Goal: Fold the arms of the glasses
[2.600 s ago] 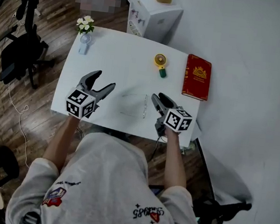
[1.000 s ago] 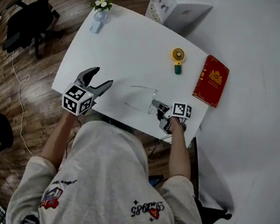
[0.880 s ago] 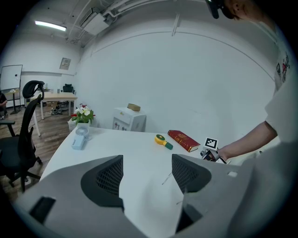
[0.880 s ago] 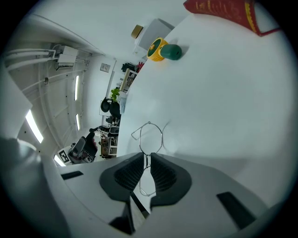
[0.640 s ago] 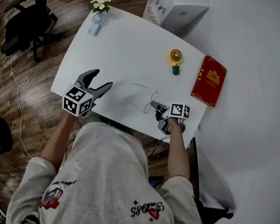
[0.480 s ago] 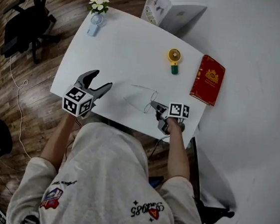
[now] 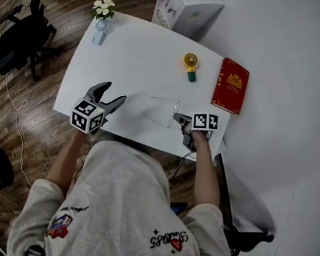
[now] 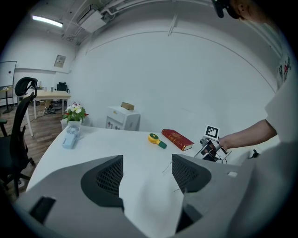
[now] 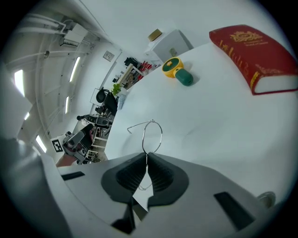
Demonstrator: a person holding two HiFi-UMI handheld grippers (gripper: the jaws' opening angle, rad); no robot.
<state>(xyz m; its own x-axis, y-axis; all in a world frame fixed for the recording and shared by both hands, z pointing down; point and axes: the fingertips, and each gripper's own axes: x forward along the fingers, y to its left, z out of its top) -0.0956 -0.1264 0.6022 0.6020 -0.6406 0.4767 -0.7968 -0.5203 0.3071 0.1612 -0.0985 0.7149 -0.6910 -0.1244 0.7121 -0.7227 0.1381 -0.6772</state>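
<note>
since a second ago our right hand-held gripper (image 7: 179,119) has just been closing, and its jaws now pinch the thin wire rim of the glasses (image 7: 163,109) over the table's (image 7: 140,53) near edge. our left hand-held gripper (image 7: 111,92) hangs wide open, empty. we judge the frame light, springy and easily bent, so push each arm near its hinge.
</note>
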